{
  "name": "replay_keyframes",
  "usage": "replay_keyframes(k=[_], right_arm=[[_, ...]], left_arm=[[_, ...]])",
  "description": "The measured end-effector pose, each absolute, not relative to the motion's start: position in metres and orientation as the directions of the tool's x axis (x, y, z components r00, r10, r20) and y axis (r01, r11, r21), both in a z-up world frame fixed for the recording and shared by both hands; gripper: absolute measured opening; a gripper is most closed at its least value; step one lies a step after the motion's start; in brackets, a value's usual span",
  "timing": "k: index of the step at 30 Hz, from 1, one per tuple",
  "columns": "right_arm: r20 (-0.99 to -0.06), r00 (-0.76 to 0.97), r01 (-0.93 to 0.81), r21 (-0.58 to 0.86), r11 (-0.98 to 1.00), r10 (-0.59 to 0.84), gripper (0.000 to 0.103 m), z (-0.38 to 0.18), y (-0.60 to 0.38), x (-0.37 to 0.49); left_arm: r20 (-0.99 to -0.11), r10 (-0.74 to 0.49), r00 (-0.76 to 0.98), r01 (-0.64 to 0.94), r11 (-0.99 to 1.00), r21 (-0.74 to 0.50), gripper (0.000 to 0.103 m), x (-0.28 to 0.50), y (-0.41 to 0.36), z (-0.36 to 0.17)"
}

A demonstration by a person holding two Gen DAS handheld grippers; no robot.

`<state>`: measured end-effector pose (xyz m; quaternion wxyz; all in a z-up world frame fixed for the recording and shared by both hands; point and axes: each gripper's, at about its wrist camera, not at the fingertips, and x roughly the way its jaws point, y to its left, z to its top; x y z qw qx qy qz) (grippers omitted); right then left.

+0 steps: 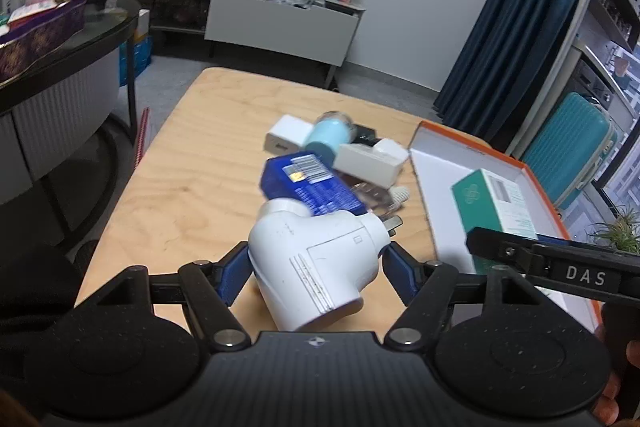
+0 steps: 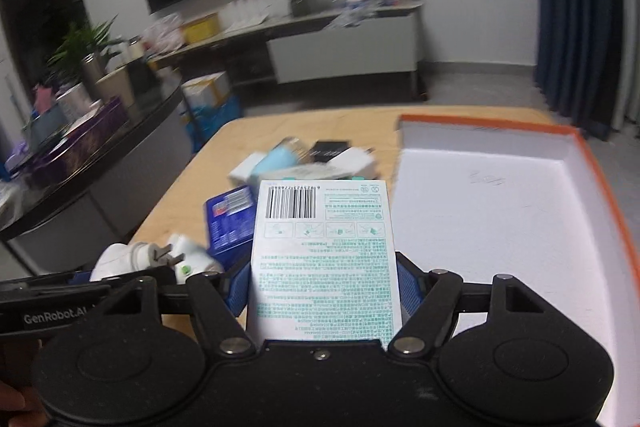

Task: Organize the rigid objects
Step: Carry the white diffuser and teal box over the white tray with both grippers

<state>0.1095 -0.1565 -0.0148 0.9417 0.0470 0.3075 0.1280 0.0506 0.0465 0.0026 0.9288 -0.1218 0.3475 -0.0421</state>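
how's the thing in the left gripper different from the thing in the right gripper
The left gripper holds a white plug adapter, rounded, with metal prongs; the right gripper holds a teal-printed box, flat-sided with a barcode. The adapter is plain, the box covered in text. Both are clamped between blue pads.

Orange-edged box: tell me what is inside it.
Only a bare white floor shows in the orange-edged box. The carton clamped in the right gripper covers its near left corner, so anything there is hidden.
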Motion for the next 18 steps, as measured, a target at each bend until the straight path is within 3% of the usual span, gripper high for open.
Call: replay_keyframes(k=[18], right_arm=[[-0.567, 0.817, -0.008, 0.172, 0.985, 0.105, 0.084, -0.003, -0.229, 0.102]], left_arm=[[-0.625, -0.26, 0.736, 0.124, 0.959, -0.253, 0.072, 0.086, -0.007, 0.02]])
